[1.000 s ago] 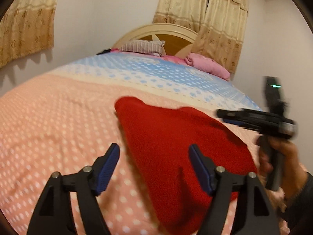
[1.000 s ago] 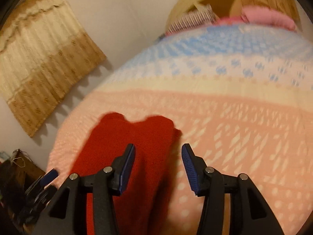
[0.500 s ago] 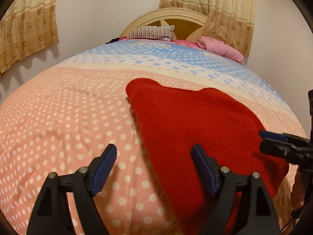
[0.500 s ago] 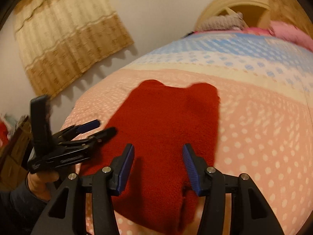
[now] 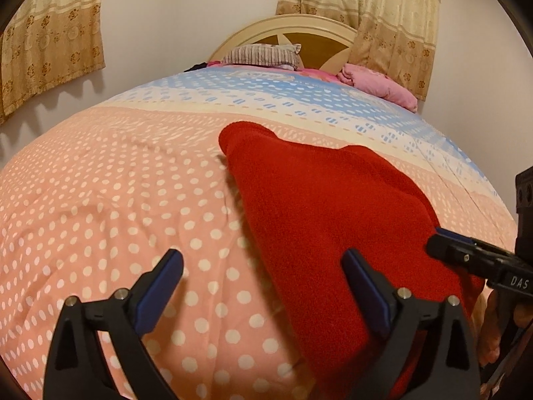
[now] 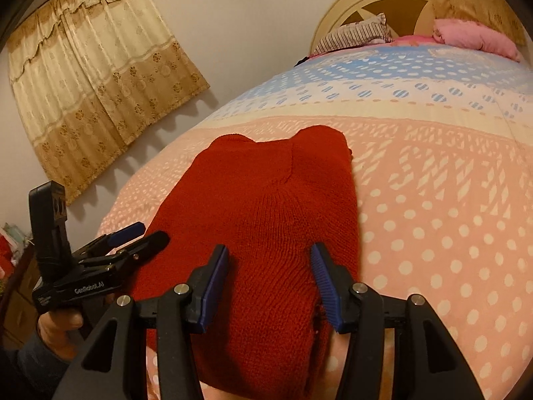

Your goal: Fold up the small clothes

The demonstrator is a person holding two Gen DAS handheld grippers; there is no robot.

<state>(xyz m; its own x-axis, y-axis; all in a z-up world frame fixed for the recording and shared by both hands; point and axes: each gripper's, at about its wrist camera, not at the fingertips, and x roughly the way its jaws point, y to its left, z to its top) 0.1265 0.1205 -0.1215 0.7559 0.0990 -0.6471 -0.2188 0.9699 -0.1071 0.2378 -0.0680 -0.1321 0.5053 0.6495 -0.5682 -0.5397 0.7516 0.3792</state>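
A red knitted garment point(image 5: 316, 213) lies flat on the bed, two rounded ends pointing toward the headboard. My left gripper point(image 5: 261, 266) hovers low over its left edge, jaws opening wide; only the garment's edge and the spotted cover lie between them, and nothing is gripped. In the right wrist view the garment point(image 6: 266, 200) runs under my right gripper point(image 6: 269, 260), which is open with fabric below the gap and pads not pressing on it. Each view shows the other gripper: the right one point(image 5: 466, 256) at the garment's right side, the left one point(image 6: 133, 236) at its left side.
The bed cover point(image 5: 116, 200) is pink with white dots, turning cream and blue farther back. A striped pillow point(image 5: 263, 54) and a pink pillow point(image 5: 379, 83) lie at the headboard point(image 5: 286, 30). Curtains point(image 6: 90, 93) hang on the walls. A hand point(image 6: 63, 330) holds the left gripper.
My left jaws have spread wider. Both grippers have come down closer to the garment. The right one has swung leftward, and its gap now sits over the fabric.
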